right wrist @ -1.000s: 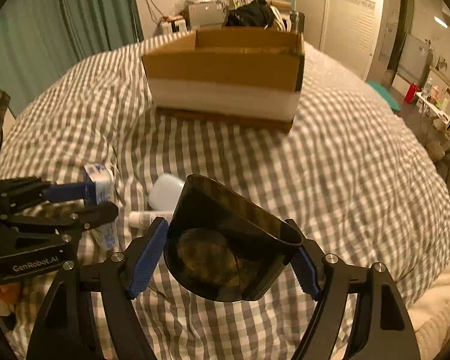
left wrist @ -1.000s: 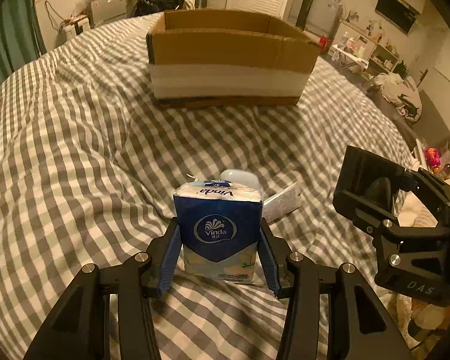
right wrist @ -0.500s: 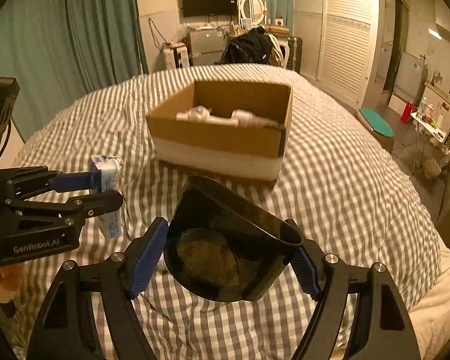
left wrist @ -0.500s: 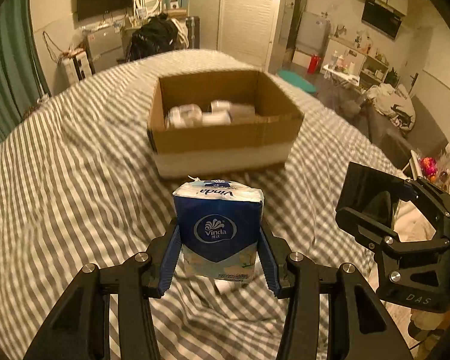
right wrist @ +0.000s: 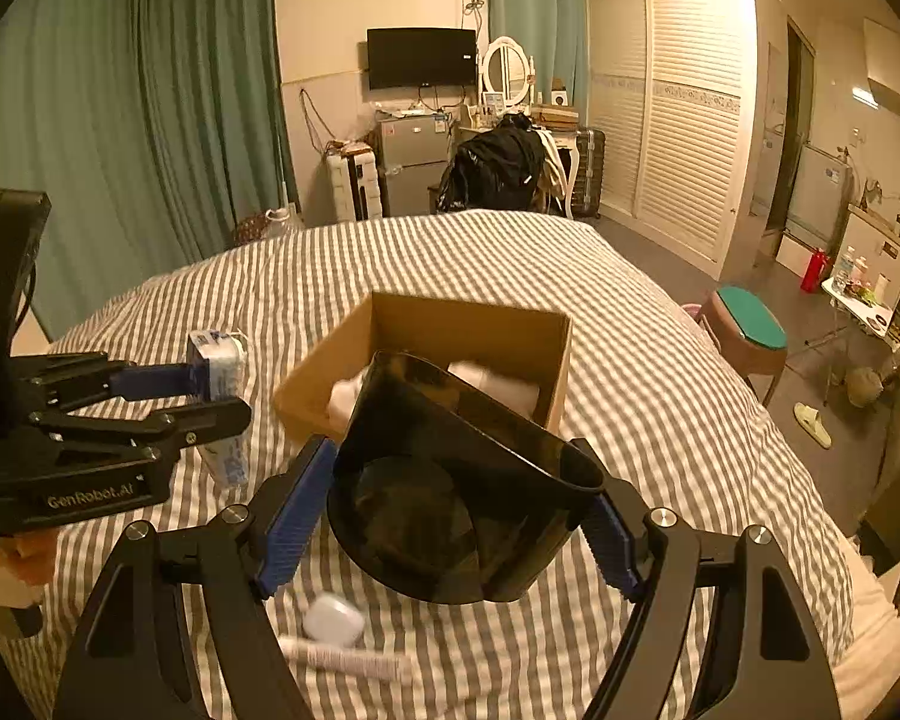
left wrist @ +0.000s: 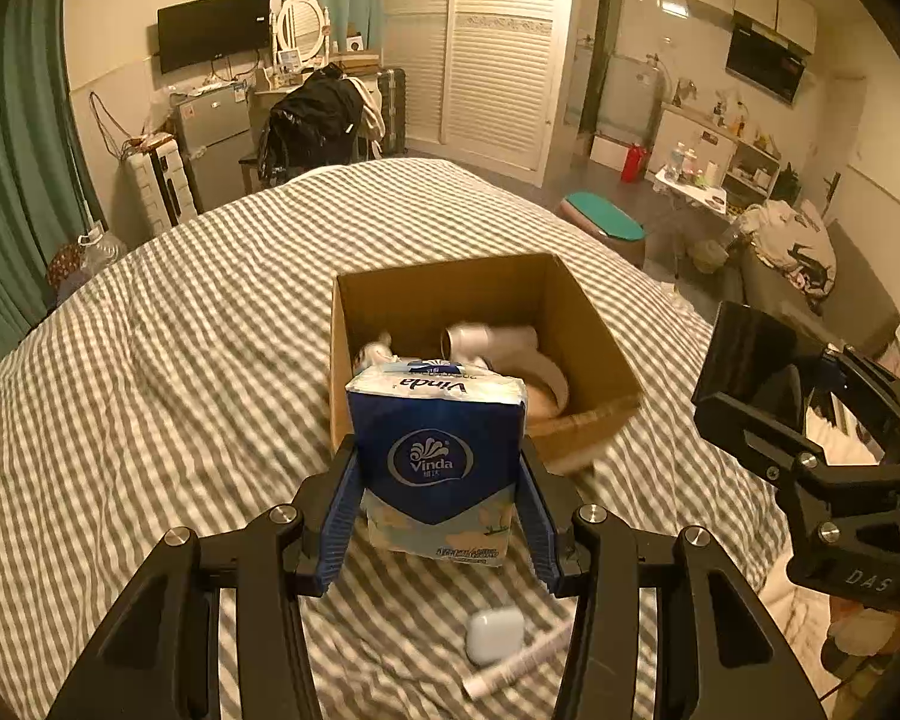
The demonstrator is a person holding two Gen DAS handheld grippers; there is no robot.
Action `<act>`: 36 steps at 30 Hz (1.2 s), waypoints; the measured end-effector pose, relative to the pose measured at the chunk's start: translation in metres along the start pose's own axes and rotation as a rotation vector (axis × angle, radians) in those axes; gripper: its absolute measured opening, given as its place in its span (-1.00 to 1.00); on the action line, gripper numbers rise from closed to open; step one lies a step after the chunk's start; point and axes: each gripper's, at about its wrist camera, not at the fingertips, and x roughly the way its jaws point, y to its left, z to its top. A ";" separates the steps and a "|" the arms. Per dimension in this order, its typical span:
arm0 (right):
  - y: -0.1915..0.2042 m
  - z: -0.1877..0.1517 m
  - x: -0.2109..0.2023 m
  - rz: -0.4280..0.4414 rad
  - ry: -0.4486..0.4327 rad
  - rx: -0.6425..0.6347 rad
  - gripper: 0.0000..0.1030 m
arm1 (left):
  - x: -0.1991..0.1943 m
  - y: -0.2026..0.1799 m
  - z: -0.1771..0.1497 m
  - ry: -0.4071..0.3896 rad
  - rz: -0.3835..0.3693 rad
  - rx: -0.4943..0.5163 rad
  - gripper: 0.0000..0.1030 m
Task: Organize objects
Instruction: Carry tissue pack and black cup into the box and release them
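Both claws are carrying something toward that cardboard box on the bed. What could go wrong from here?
The cardboard box already holds white items, so the Vinda tissue pack in the left gripper and the dark plastic cup in the right gripper might collide or land askew if dropped together. The soft pack could also slip. The white earbud case and tube could be overlooked.

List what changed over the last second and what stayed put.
Both grippers rose and moved toward the box: it went from a side view to a look down inside. The left gripper lifted the tissue pack off the bed; the earbud case and tube now lie below it. Unchanged: left grip on the pack, right gripper on the black cup, box contents.
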 end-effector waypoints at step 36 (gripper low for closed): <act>-0.035 0.041 0.173 -0.002 0.114 0.056 0.61 | 0.153 0.045 0.062 0.082 -0.069 -0.055 0.06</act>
